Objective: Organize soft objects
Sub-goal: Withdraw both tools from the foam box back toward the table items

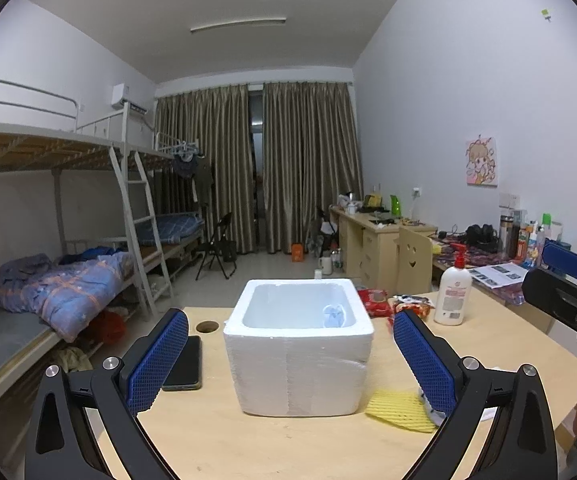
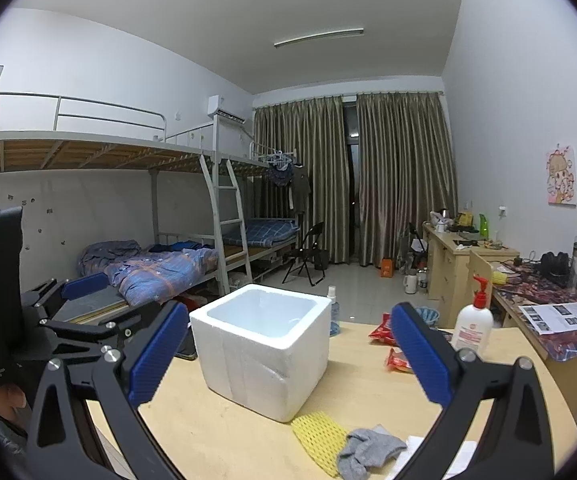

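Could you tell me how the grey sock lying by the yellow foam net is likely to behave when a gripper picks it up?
The grey sock lies crumpled, so it will probably droop from the pads. It looks thin and light. It touches the yellow foam net, which might drag along.

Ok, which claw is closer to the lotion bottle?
Right. The right claw sits just short of the lotion bottle, its right finger beside it; the left claw is farther left, facing the foam box.
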Action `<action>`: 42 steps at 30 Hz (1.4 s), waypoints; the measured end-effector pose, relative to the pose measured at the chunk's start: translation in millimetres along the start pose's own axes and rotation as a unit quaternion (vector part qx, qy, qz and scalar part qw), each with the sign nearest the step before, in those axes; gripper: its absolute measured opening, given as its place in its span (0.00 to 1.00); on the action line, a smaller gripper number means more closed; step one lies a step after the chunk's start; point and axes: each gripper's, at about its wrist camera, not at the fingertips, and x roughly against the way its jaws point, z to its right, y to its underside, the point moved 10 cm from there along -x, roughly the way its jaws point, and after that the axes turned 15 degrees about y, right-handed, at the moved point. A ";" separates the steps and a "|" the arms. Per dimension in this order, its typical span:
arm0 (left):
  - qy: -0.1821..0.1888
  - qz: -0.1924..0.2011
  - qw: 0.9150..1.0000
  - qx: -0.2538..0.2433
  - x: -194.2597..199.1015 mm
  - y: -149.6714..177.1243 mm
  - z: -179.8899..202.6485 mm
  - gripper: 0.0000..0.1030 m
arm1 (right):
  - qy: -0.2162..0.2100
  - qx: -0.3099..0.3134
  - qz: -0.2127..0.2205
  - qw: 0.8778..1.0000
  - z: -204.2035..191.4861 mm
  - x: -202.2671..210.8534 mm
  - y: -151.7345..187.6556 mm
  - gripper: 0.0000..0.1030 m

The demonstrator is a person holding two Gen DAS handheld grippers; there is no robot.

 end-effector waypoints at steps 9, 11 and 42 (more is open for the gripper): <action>0.024 0.009 1.000 -0.007 24.7 4.2 27.5 0.99 | 0.019 -0.005 0.014 1.000 13.3 34.1 7.8 1.00; 0.033 0.015 0.999 -0.005 31.6 5.2 33.6 0.99 | 0.026 -0.007 0.018 0.999 15.4 41.4 11.0 1.00; 0.125 0.004 0.992 -0.017 40.4 58.3 85.8 1.00 | 0.104 -0.018 0.007 0.994 48.1 84.0 63.3 1.00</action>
